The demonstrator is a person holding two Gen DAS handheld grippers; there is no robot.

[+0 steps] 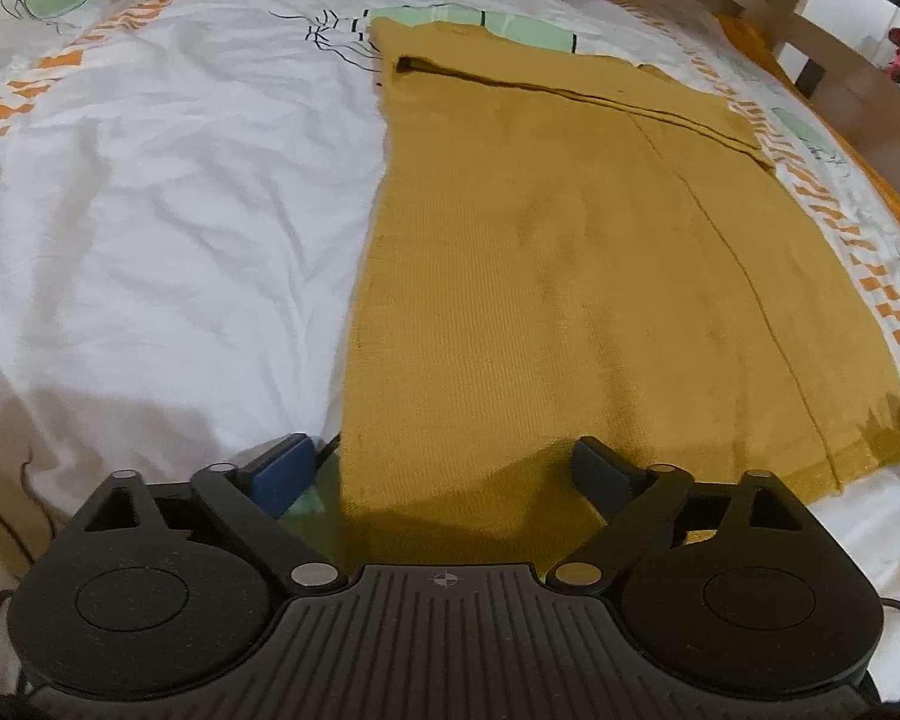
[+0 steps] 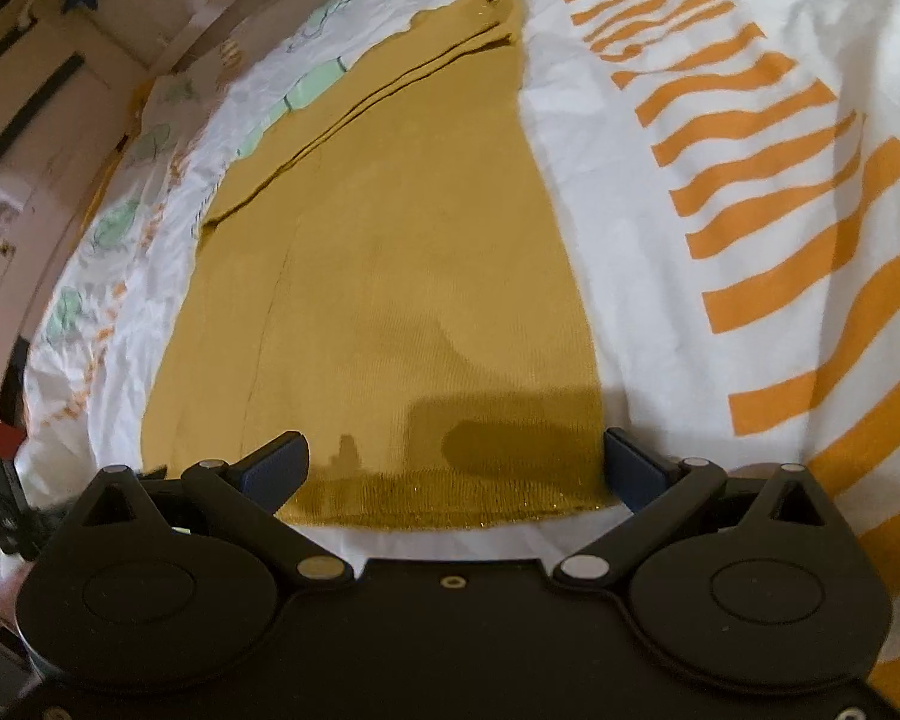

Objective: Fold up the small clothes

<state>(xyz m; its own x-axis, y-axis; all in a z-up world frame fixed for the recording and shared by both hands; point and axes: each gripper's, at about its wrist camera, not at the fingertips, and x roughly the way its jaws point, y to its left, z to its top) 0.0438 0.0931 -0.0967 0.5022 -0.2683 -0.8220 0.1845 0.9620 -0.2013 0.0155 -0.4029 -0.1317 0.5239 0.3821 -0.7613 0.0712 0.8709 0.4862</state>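
Your left claw (image 1: 441, 468) is matte black plastic: two round discs, a ribbed centre plate with a small crosshair mark, silver pivot pins, blue-faced fingers (image 1: 282, 471). Your right claw (image 2: 453, 465) matches, but its centre plate is smooth with one small screw.

the mustard garment's (image 1: 540, 276) near hem is hidden behind the left claw (image 1: 444, 468).

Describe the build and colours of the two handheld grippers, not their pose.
Both are matte black plastic. The left gripper has a ribbed centre plate with a small crosshair mark, two round side housings, silver pivot pins, and fingers faced with dark blue pads. The right gripper matches, but its centre plate is smooth with a small ring. No sleeves show.
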